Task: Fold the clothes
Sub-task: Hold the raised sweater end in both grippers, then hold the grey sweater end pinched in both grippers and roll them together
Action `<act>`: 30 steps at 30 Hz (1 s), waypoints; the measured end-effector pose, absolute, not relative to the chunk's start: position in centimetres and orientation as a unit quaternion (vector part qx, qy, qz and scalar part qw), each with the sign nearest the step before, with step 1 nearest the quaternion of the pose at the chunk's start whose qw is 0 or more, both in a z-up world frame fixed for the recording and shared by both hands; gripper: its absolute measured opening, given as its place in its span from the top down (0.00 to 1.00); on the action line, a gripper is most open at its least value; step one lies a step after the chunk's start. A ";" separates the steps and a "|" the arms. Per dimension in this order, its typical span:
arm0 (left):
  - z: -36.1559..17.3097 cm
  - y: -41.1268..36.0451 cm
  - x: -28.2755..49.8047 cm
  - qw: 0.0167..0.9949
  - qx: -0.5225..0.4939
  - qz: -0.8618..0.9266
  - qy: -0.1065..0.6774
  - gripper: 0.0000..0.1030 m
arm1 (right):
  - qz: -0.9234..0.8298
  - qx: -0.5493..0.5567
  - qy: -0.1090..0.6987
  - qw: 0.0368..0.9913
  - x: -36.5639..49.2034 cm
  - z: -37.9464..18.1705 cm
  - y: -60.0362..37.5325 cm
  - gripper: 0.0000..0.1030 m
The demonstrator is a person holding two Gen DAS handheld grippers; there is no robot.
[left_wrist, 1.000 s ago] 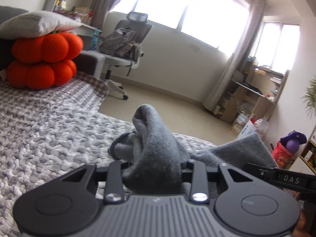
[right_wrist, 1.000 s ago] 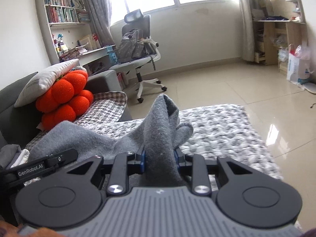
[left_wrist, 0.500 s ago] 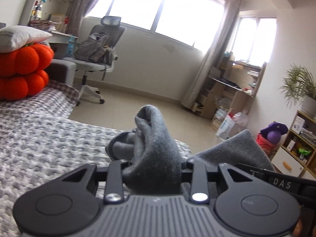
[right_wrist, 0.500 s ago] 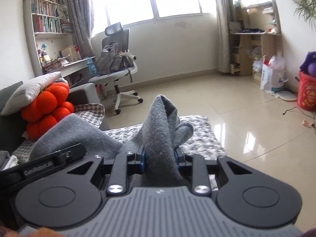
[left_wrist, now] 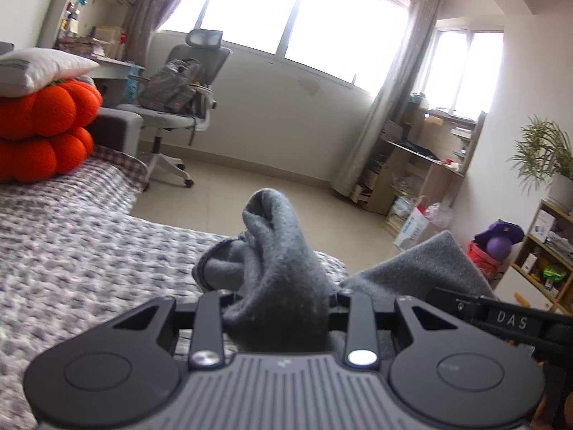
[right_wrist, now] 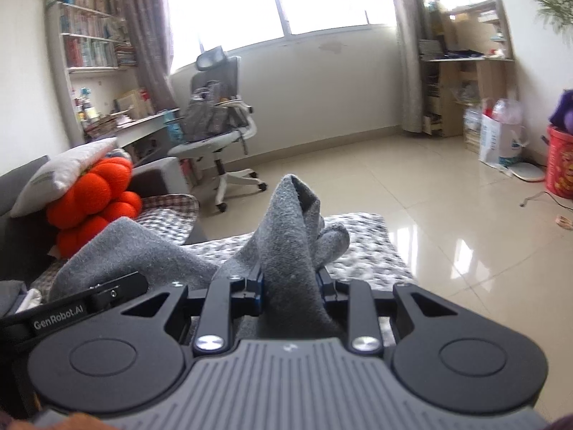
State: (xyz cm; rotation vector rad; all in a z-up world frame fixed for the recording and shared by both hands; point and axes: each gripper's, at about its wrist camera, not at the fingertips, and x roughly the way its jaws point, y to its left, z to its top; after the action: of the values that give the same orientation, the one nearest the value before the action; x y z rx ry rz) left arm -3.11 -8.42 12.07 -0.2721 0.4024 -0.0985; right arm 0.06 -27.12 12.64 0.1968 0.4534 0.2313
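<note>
A grey fleece garment [left_wrist: 283, 272] is bunched up between the jaws of my left gripper [left_wrist: 279, 301], which is shut on it and holds it above the bed. My right gripper [right_wrist: 290, 286] is shut on another part of the same garment [right_wrist: 290, 236], also lifted. The cloth spans between the two grippers: a stretch of it [left_wrist: 426, 268] runs to the right gripper, seen at the right of the left wrist view, and a stretch [right_wrist: 136, 251] runs to the left gripper in the right wrist view. The fingertips are hidden by the cloth.
A grey-and-white knitted bed cover [left_wrist: 71, 251] lies below. Orange pumpkin cushions [left_wrist: 39, 132] with a white pillow [left_wrist: 39, 68] sit at the left. An office chair [left_wrist: 179, 100], shelves [left_wrist: 419, 157], a red bucket [right_wrist: 560, 165] and a tiled floor [right_wrist: 447, 197] lie beyond.
Both grippers have swung their view first right, then back left, and risen slightly, still holding the garment. The grip on the cloth looks unchanged.
</note>
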 end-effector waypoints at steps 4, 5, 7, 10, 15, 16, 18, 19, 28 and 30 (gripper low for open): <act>11.7 -7.0 -3.4 0.970 -0.132 -0.023 0.203 0.68 | 0.137 0.097 0.230 0.959 0.4 12.4 -25.8 0.72; 11.6 -6.7 -3.5 0.970 -0.131 -0.017 0.204 0.68 | 0.142 0.096 0.230 0.958 0.4 12.4 -25.5 0.72; 11.6 -6.2 -3.5 0.970 -0.128 -0.008 0.207 0.68 | 0.152 0.095 0.235 0.955 0.7 12.2 -24.9 0.72; 11.7 -5.4 -3.7 0.971 -0.125 0.008 0.205 0.68 | 0.165 0.098 0.240 0.952 1.2 12.0 -24.3 0.72; 11.8 -3.9 -4.0 0.971 -0.124 0.037 0.201 0.68 | 0.188 0.103 0.246 0.945 2.2 11.9 -23.0 0.72; 11.7 -3.4 -4.0 0.970 -0.126 0.044 0.202 0.68 | 0.193 0.105 0.248 0.944 2.4 11.9 -22.6 0.72; 11.6 -2.3 -4.0 0.968 -0.131 0.059 0.205 0.68 | 0.205 0.104 0.251 0.940 2.6 11.9 -21.8 0.72; 11.6 -1.8 -4.0 0.967 -0.133 0.066 0.206 0.68 | 0.211 0.102 0.252 0.939 2.7 11.9 -21.3 0.72; 14.2 0.3 -4.4 0.968 -0.088 0.113 0.208 0.68 | 0.258 0.115 0.258 0.924 3.5 12.2 -18.5 0.72; 14.9 0.8 -4.6 0.968 -0.084 0.119 0.204 0.68 | 0.265 0.123 0.256 0.921 3.5 12.5 -18.2 0.72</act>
State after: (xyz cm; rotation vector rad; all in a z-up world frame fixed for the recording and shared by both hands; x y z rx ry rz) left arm -4.61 0.76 14.87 -0.1702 0.4126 0.2397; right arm 3.53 -18.25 12.49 0.2533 0.5255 0.5446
